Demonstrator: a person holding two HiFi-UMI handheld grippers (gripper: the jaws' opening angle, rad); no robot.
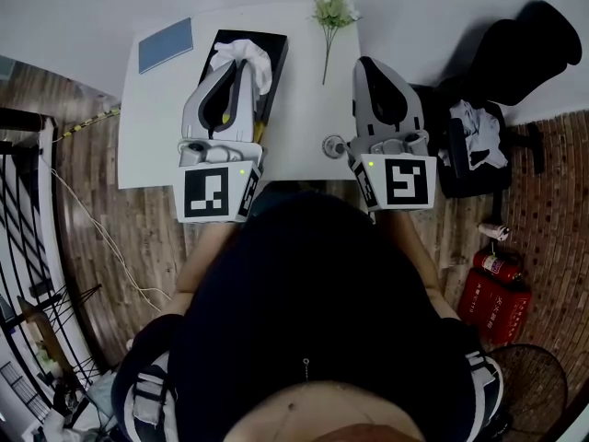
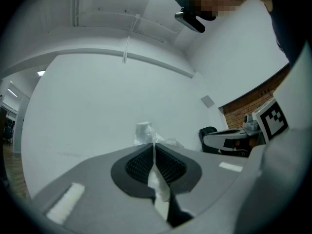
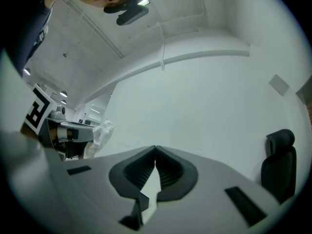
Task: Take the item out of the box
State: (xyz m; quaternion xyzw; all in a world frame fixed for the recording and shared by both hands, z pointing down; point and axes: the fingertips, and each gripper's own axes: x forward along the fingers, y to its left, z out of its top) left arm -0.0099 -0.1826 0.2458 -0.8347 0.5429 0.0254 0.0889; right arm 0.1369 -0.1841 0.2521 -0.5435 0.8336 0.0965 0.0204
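Stretching under both tools, the white tabletop (image 1: 304,99) is carrying a long black box (image 1: 276,58) on its far left part, and the person's dark torso is cutting off its near edge. The left tool (image 2: 154,149) is hanging over that box with its jaws pinched narrowly on a white tissue (image 2: 146,133). A thin strip of the tissue is running down between the ribbed pads, and a crumpled, slightly glossy tuft is sticking out past the tips. In the head view the tissue is showing as a soft, wrinkled white bunch around the tool's tip, above the far end of the box. The right tool (image 3: 155,150) is hovering over bare tabletop right of the box, its jaws meeting at the tips with nothing between them. A green flower sprig (image 1: 333,12) is lying beyond the two tools, a blue booklet (image 1: 167,44) is lying left of the box, and a small round object (image 1: 332,145) is sitting just beside the right tool. The left tool is covering most of the box's opening, so whether the tissue's lower end is touching the box is impossible to tell. The round object is too small to identify.
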